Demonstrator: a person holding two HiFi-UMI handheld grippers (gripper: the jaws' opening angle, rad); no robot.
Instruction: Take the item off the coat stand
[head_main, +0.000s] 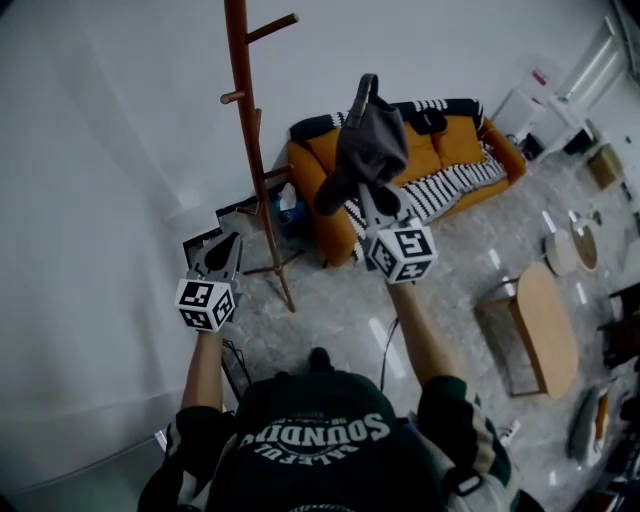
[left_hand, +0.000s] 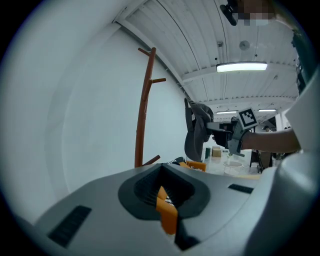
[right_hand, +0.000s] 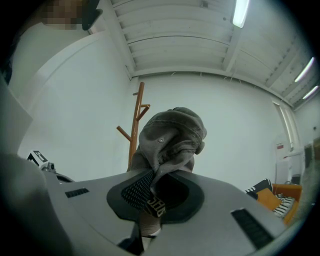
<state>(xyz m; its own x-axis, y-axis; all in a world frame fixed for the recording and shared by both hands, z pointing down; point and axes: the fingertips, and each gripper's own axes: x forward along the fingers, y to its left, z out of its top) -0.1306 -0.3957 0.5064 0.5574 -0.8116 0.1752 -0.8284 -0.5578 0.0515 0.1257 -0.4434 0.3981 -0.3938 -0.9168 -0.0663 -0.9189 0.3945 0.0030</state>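
A brown wooden coat stand rises by the white wall, and its pegs that show are bare. A grey cap hangs clear of the stand, to its right, in front of the sofa. My right gripper is shut on the cap's lower edge. In the right gripper view the cap bulges above the jaws, with the stand behind it. My left gripper is held low, left of the stand's base, shut and holding nothing. The left gripper view shows the stand and the cap to the right.
An orange sofa with a striped blanket stands behind the cap. A low wooden oval table is at the right. Dark items and a cable lie on the pale tiled floor near the stand's feet.
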